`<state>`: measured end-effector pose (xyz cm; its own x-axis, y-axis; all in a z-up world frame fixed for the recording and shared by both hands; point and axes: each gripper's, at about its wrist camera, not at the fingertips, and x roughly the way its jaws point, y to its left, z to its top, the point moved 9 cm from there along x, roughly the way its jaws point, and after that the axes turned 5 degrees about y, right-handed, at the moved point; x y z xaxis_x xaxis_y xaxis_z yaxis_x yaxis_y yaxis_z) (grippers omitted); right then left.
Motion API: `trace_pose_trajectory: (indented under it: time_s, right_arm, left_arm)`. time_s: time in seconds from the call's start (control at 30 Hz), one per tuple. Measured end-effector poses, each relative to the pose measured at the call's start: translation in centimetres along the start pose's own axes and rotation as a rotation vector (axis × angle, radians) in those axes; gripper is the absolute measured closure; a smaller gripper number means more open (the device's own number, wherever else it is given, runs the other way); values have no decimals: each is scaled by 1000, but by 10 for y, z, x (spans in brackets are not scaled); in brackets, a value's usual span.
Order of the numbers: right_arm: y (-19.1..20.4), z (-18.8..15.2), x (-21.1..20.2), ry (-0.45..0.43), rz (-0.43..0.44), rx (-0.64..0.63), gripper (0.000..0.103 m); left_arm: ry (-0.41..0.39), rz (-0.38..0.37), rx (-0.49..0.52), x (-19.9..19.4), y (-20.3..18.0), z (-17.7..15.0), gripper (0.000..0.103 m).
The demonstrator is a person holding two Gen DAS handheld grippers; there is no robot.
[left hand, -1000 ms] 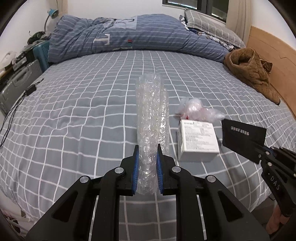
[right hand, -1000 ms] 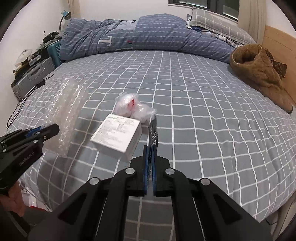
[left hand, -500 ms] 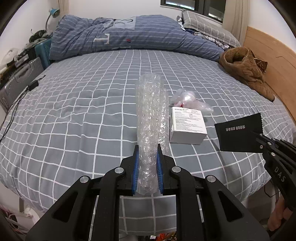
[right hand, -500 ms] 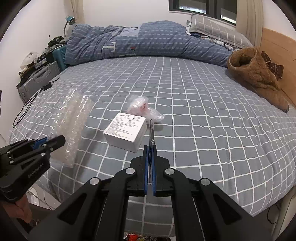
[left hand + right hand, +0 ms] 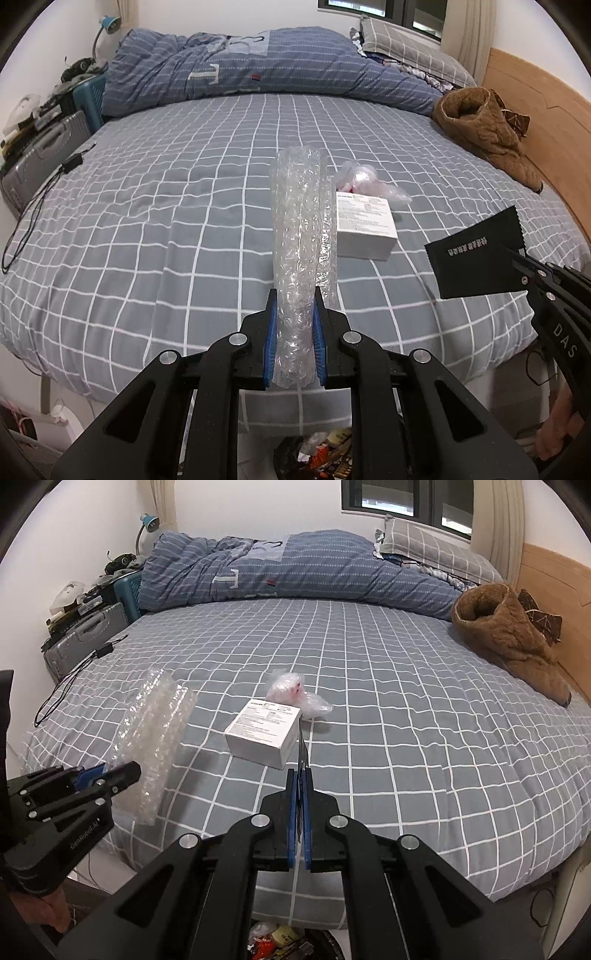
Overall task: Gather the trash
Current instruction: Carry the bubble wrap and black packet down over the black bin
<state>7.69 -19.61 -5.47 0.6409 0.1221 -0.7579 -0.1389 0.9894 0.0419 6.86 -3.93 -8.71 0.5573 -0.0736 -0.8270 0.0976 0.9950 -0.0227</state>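
Observation:
My left gripper is shut on a long roll of clear bubble wrap that sticks up and away from it over the bed's near edge. The same bubble wrap and left gripper show at the left of the right wrist view. My right gripper is shut on a flat black packet, seen edge-on there; the black packet and right gripper appear side-on at the right of the left wrist view. A white box and a crumpled clear plastic bag lie on the bed.
The grey checked bed carries a blue duvet at the back and a brown fleece garment by the wooden headboard. A trash bin with wrappers sits on the floor below both grippers. A suitcase stands at the left.
Both grippers have drawn back from the bed with their loads; the box and bag look farther off, and the bed's near edge and the bin below have come into view.

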Motion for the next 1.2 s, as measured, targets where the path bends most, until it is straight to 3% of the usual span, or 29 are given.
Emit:
trace_pose_trajectory:
  time_s: [0.67,1.2]
  right_arm:
    - [21,-41,-48,-12,16,-11,101]
    - [33,-97,-104,3,48,13,101]
  left_arm:
    - [2,-4,-15,-43,-1,-44,87]
    - [38,-26,-19,-86,-15,-102,87]
